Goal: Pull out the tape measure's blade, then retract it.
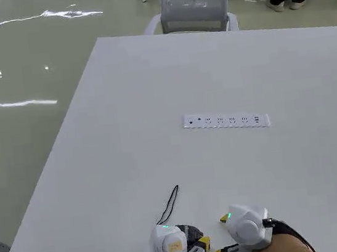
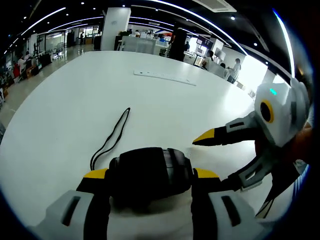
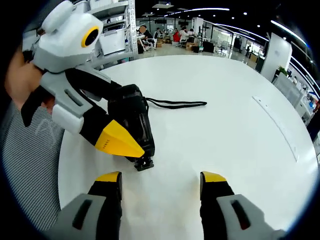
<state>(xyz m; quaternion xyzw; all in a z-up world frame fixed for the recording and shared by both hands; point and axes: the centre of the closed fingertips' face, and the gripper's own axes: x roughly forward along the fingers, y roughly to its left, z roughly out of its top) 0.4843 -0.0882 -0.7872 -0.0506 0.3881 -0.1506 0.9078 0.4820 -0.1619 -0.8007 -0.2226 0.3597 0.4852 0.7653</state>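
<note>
Left gripper view: the left gripper has its jaws closed partway onto the tape measure, with a yellow tip pressed against each side of the case. The case is black and rounded. Its thin black wrist strap trails over the table toward the far edge.

Right gripper view adds what the left gripper view hides: a small dark end hook at the case's lower corner, blade apparently wound in. Cannot tell whether the case rests on the table or is just lifted. The right gripper has its jaws wide apart, holding nothing, just beside the case.

Head view: the case sits near the table's near edge, well apart from the white power strip. An office chair stands at the far edge.
</note>
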